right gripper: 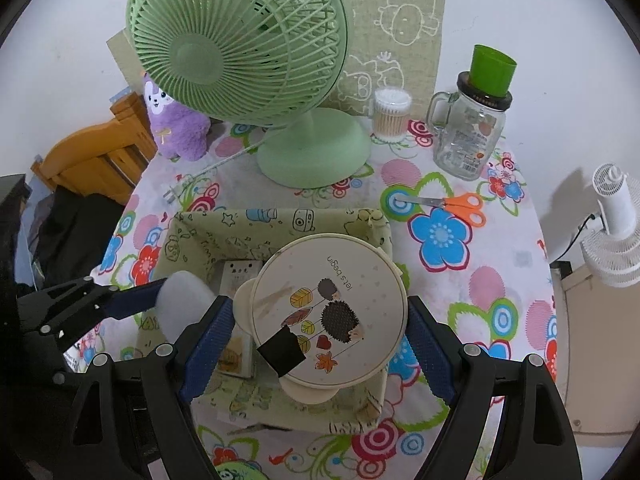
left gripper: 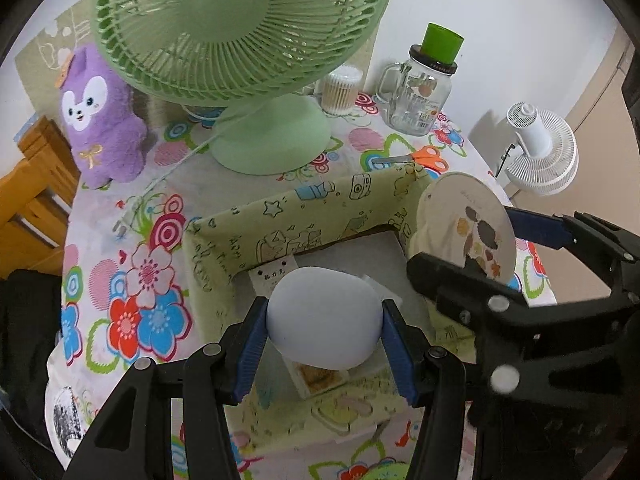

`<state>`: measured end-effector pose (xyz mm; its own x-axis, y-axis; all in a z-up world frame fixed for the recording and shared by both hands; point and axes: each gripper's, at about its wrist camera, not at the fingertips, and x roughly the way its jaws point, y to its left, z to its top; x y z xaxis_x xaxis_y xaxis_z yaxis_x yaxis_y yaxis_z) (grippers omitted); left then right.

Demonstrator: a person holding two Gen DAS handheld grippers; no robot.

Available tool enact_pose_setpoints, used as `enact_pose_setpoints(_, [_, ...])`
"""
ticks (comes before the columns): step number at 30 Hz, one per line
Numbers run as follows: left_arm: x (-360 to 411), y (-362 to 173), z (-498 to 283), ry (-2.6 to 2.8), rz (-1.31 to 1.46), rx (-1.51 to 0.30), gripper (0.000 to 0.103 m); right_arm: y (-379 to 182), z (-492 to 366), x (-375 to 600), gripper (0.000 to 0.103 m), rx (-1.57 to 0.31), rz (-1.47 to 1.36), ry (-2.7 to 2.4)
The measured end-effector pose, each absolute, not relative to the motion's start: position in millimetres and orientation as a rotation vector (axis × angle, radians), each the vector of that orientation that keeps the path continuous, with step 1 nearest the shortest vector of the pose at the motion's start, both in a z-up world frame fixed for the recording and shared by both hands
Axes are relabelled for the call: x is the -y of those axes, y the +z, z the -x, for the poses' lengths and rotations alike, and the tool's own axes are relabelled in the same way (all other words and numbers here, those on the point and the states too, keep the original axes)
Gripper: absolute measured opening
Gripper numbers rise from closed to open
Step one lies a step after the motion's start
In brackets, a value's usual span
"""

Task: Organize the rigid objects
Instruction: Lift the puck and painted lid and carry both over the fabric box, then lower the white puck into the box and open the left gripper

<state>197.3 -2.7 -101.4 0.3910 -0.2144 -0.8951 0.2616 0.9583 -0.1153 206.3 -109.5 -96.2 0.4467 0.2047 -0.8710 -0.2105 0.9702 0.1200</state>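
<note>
My left gripper (left gripper: 324, 340) is shut on a pale blue egg-shaped object (left gripper: 323, 318), held over the open green fabric basket (left gripper: 280, 220). My right gripper (right gripper: 320, 328) is shut on a round cream mirror with a hedgehog print (right gripper: 328, 308), held above the same basket (right gripper: 280, 220) at its right side. The mirror also shows in the left wrist view (left gripper: 466, 224), and the egg-shaped object shows in the right wrist view (right gripper: 182, 300). A small white box (right gripper: 240, 276) and a flat packet (left gripper: 320, 378) lie inside the basket.
A green desk fan (right gripper: 240, 44) stands behind the basket. A purple plush (left gripper: 100, 116), a cotton swab jar (right gripper: 391, 114), a glass mug jar with green cup (right gripper: 472, 128) and orange scissors (right gripper: 452, 204) sit on the floral tablecloth. A white fan (right gripper: 616, 224) is off the table's right.
</note>
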Motion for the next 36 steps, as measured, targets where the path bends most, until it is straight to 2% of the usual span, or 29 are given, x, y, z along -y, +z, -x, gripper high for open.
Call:
enact_pose_setpoints(23, [15, -141, -242, -0.366, -0.036, -1.185, 0.058, -115, -236, 116, 0.086, -1.115, 0.001, 0.203])
enact_pose_setpoints(33, [17, -140, -243, -0.386, -0.024, -1.164, 0.08, -116, -238, 118, 0.086, -1.117, -0.007, 0.199])
enact_pose_setpoints(35, [18, -136, -239, -0.365, -0.059, -1.154, 0.091, -116, -238, 117, 0.086, -1.117, -0.005, 0.204])
enact_pose_setpoints(36, [18, -133, -237, -0.349, -0.08, -1.145, 0.091, -116, -238, 116, 0.086, -1.117, -0.004, 0.207])
